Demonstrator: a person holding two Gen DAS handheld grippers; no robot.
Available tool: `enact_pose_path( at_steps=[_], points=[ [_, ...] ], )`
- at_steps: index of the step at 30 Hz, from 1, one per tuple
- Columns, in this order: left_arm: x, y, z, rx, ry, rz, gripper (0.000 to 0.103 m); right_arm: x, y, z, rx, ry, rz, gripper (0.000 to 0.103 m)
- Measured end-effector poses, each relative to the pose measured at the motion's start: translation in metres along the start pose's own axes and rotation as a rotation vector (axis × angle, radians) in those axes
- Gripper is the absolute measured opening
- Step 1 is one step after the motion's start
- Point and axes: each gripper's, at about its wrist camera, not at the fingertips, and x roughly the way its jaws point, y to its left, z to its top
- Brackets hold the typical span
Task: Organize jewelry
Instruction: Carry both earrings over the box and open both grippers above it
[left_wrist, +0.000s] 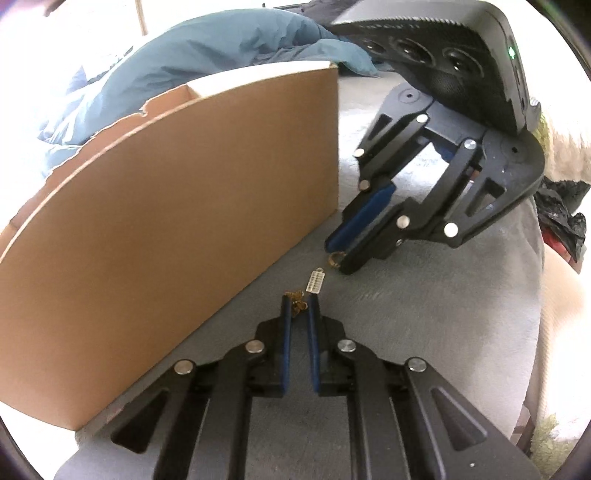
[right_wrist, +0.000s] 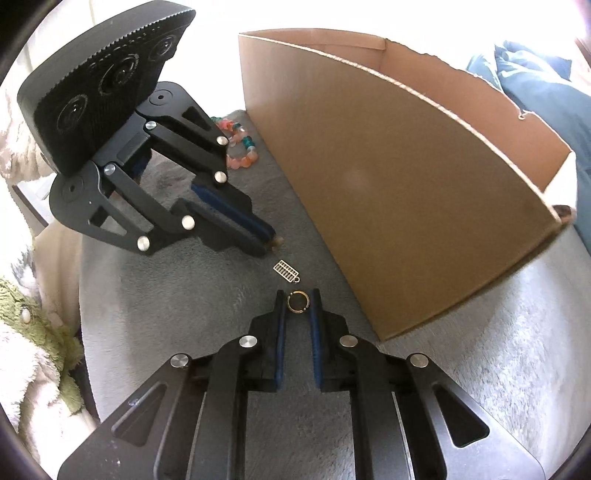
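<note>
My left gripper (left_wrist: 298, 300) has its fingers closed in on a small gold chain piece (left_wrist: 296, 301) on the grey fleece; it also shows in the right wrist view (right_wrist: 273, 240). My right gripper (right_wrist: 297, 295) has its fingers closed on a gold ring (right_wrist: 297, 302) at the tips; the ring also shows in the left wrist view (left_wrist: 335, 258) at that gripper's tips (left_wrist: 337, 254). A small silver rectangular charm (left_wrist: 316, 283) lies on the fleece between the two grippers, and shows in the right wrist view (right_wrist: 286, 268). An open cardboard box (right_wrist: 406, 177) stands beside them.
A beaded bracelet (right_wrist: 240, 147) of pink, orange and teal beads lies on the fleece behind the left gripper. A blue quilt (left_wrist: 221, 48) lies behind the box (left_wrist: 166, 240). A green plush toy (right_wrist: 33, 325) sits at the left edge.
</note>
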Motion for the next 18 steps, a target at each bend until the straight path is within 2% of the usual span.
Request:
enact_pose_path(
  at_steps=[4,9,16,18],
  points=[
    [-0.013,0.001,-0.003,-0.026,-0.013,0.022,0.007,-0.012,0.007,0.003,0.017,-0.011,-0.027,0.010],
    [-0.053,-0.006,-0.002,-0.070,-0.073,0.063,0.008,-0.048,0.025,0.013,0.019,-0.069,-0.073,0.010],
    [-0.136,0.007,0.013,-0.144,-0.268,0.136,0.008,-0.117,0.046,0.054,0.014,-0.256,-0.140,0.010],
    [-0.147,0.019,0.021,-0.169,-0.313,0.153,0.007,-0.125,0.044,0.066,0.021,-0.291,-0.166,0.010]
  ],
)
